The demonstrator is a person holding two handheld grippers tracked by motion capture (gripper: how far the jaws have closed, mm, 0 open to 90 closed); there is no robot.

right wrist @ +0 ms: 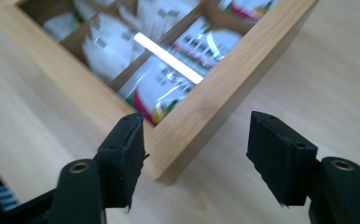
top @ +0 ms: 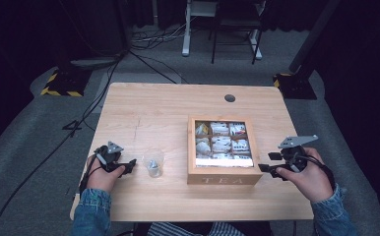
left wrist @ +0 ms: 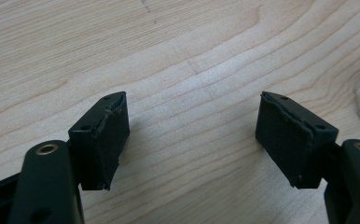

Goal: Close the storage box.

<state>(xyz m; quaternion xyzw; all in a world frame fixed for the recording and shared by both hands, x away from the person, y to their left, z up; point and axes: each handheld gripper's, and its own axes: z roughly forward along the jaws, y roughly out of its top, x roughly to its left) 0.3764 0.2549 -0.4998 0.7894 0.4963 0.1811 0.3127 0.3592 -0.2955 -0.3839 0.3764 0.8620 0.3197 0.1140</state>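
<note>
Resting low at the near edge of the bench (top: 143,201), the left tongs (top: 131,163) gape empty just beside the clear cup (top: 153,162), likely poised to steady it. Right tongs (right wrist: 197,154) stand open at the near corner of the tea box (top: 222,178), gripping nothing; beyond lie its compartments of tea bags (top: 221,144).

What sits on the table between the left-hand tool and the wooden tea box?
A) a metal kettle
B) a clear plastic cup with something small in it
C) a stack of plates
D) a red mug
B: in the high view a clear cup with a small greyish thing inside stands on the table, just beyond the left gripper and left of the tea box.
</note>
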